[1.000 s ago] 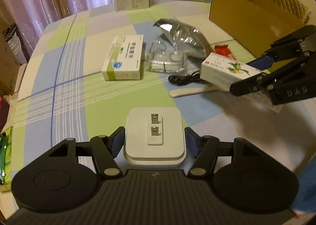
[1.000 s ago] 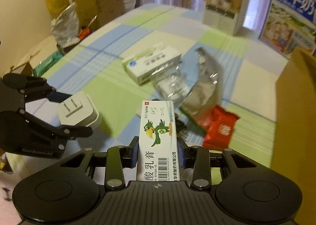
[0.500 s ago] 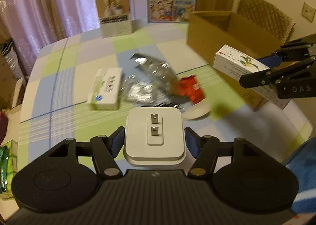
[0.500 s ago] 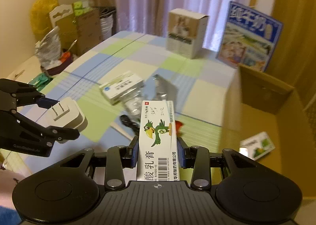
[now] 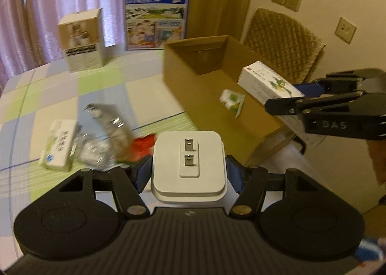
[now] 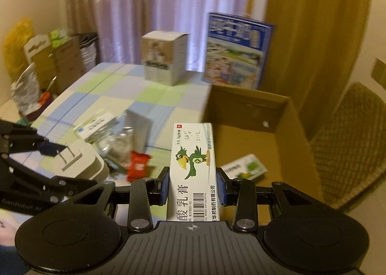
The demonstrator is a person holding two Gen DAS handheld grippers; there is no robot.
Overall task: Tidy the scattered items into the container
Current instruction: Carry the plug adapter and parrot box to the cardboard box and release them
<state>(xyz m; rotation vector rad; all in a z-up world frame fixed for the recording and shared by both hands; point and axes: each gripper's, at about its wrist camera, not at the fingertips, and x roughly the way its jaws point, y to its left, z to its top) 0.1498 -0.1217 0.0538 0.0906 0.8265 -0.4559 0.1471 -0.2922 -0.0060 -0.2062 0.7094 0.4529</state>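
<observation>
Left tongs (image 5: 189, 170): gripping the white charger (image 5: 189, 166), a smooth rounded-square plastic block showing two metal prongs, and holding it above the near part of the surface.
Right tongs (image 6: 192, 187): clamping the ointment box (image 6: 193, 173), a long glossy white carton printed with a green bird, and holding it over the near edge of the cardboard box (image 5: 193, 82).
Container: the cardboard box is sitting open, plain brown and matte, with one small green-and-white packet (image 5: 232, 102) lying on its floor.
Still scattered: one white-and-green medicine carton (image 5: 59, 147), one crinkled silver foil bag (image 5: 109, 120), one clear plastic blister (image 5: 93, 153) and one red packet (image 5: 142, 146) are lying close together on the checked cloth surface (image 5: 60, 94).
Surroundings: one white-and-brown carton (image 5: 82, 39) and one blue milk case (image 5: 155, 13) are standing at the far edge; a woven chair back (image 5: 282, 43) is standing behind the container.
</observation>
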